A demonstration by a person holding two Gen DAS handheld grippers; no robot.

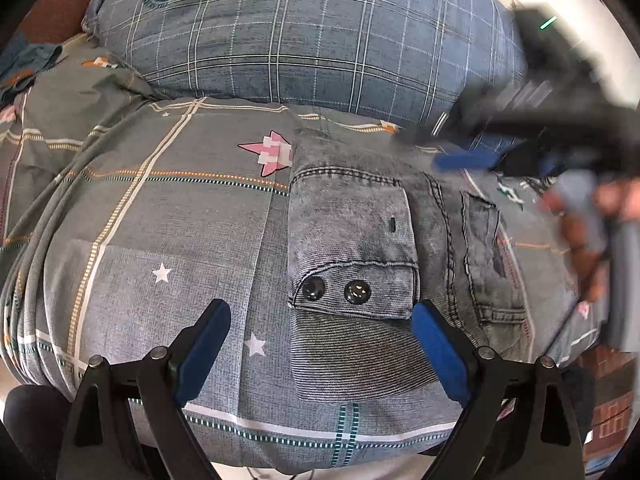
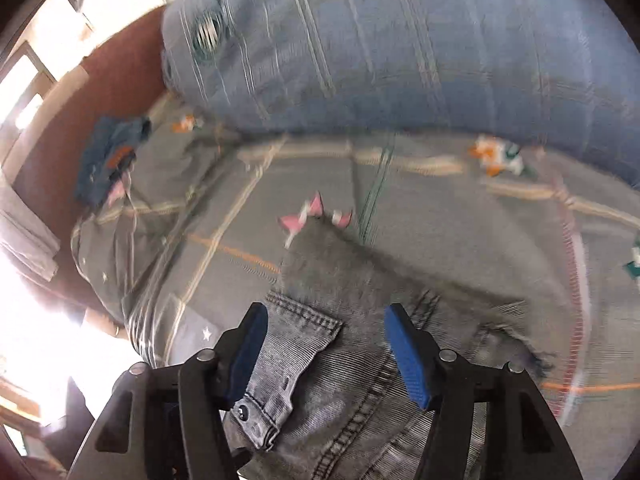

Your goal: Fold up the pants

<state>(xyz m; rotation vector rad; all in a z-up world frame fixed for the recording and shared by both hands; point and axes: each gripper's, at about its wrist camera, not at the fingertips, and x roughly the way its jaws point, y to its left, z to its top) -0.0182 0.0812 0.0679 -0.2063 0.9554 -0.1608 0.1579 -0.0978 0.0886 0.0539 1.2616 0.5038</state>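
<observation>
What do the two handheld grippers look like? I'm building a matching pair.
Both the left gripper and the right gripper have black angular linkage arms with silver pivot pins and blue, textured finger pads. No cables or sleeves show clearly.

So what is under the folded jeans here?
The jeans lie on a grey checked bedsheet printed with stars and a pink rocket, whose edge they cover. Behind them sits a blue plaid pillow. Whatever the sheet carries directly beneath the denim is hidden.
</observation>
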